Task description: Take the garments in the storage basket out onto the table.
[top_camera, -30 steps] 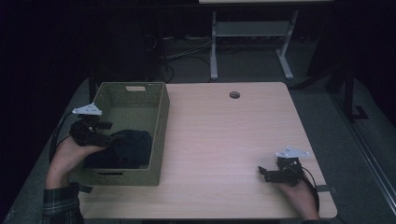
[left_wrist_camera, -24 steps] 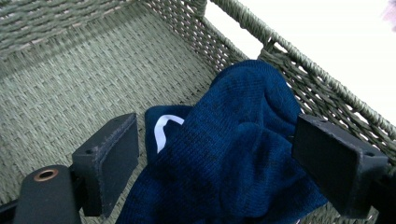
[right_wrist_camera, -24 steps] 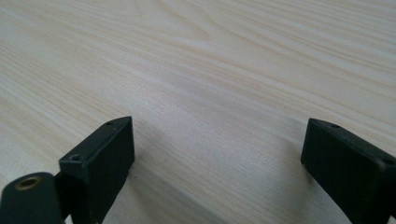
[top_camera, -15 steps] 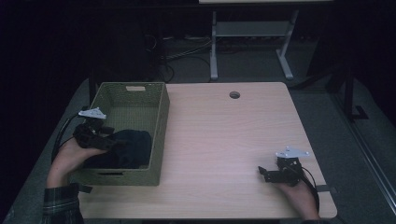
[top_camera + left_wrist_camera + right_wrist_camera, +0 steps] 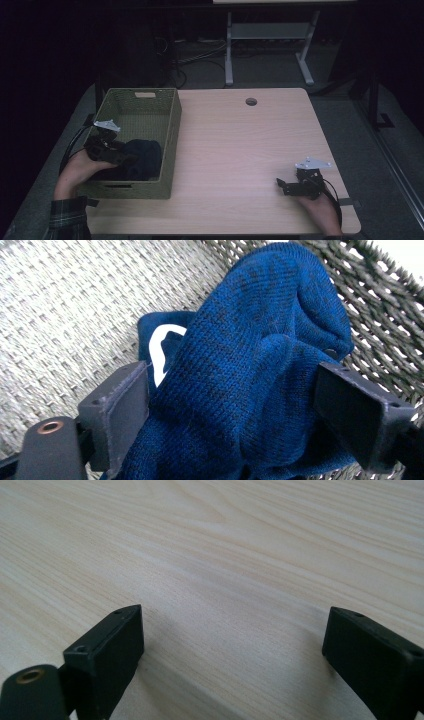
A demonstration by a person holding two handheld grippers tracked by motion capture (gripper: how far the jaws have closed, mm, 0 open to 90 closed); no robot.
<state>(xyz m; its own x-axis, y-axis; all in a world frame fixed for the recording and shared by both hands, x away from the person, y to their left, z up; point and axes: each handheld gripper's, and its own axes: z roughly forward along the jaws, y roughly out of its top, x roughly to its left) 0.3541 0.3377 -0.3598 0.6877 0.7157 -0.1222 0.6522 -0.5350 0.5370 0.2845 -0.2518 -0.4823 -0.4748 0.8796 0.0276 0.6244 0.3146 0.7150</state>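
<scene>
Blue knitted garment position: inside the woven basket, in the near half, bunched up against the near and right walls in the high view.

Largest item: the wooden table, light in colour, with a round cable hole near its far edge. The woven basket stands on the left part of the table, its long side running away from the person, with a handle slot in the far wall.

Left gripper: lowered into the basket from its left side. Its jaws stand wide apart with the knitted fabric bulging between them and touching both inner faces; whether they press the fabric cannot be told. A white patch shows on the garment beside the left jaw.

Right gripper: resting at the near right corner of the table, well apart from the basket. Its jaws stand wide, with bare tabletop between them.
</scene>
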